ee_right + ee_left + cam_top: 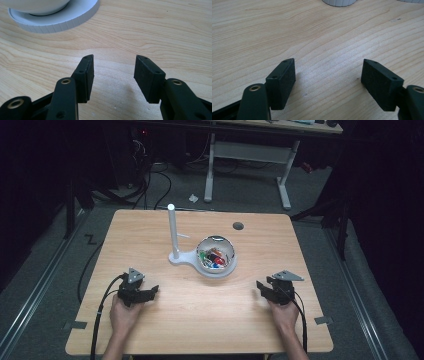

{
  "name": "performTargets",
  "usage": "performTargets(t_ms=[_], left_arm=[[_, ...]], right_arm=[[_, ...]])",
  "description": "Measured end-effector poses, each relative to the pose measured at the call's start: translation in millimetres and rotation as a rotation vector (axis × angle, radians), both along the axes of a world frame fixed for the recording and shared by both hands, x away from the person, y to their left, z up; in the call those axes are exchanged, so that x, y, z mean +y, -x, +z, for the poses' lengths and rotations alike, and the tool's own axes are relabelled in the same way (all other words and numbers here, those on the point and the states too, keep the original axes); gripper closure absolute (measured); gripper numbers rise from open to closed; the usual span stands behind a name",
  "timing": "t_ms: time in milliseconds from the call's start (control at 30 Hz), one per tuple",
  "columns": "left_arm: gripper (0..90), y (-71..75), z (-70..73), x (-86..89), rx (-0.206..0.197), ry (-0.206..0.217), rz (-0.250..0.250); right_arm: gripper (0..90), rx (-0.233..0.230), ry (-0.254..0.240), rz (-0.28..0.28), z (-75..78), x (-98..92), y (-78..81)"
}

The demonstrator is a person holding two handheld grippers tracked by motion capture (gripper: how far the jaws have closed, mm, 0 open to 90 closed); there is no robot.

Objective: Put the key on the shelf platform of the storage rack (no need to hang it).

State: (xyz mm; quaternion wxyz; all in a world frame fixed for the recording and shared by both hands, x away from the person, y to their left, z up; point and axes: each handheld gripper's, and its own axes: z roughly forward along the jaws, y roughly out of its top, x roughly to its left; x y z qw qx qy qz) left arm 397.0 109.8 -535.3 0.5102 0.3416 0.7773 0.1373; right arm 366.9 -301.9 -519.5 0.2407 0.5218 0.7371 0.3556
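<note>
The desk (150, 235) is a light wood top seen from above, with a small dark round hole (238, 226) near its far edge, right of centre. Near the middle of the desk, slightly toward the far edge, sits a white stand (181, 258) made of a flat round base and an upright white post (173, 230) that rises at the base's left end. A shiny bowl (216, 253) rests on the round part of the base and holds several small coloured pieces (214, 257), red, blue and green among them; what they are cannot be told. The left gripper (147, 293) lies low over the desk near the front-left corner, held by the person's left hand (123, 315), with its cable (100, 315) running back toward the front edge. In the left gripper view its jaws stand wide apart with bare wood between them and nothing gripped; the white base shows at the top edge of that view. The right gripper (261, 287) lies low over the desk near the front-right corner, held by the right hand (285, 312), and points toward the middle of the desk. In the right gripper view its jaws are apart, somewhat narrower than the left pair, with bare wood between them; the bowl on its white base lies ahead at the upper left. Both grippers are well apart from the stand and bowl.
</note>
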Motion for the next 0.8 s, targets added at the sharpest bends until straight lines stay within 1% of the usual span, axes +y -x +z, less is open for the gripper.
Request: performTargets(t_ms=[333,600,800], left_arm=[[28.0,0.0,0.0,0.1,0.0,-0.001,0.0],[28.0,0.0,0.0,0.0,0.0,0.0,0.0],[28.0,0.0,0.0,-0.1,0.0,0.001,0.001]], right_arm=[[49.7,0.006,0.043,-0.021,-4.4,-1.0,-4.2],[49.0,0.018,0.066,-0.037,-9.0,-1.0,-7.6],[48.5,0.02,0.083,-0.035,-10.2,0.8,-8.1]])
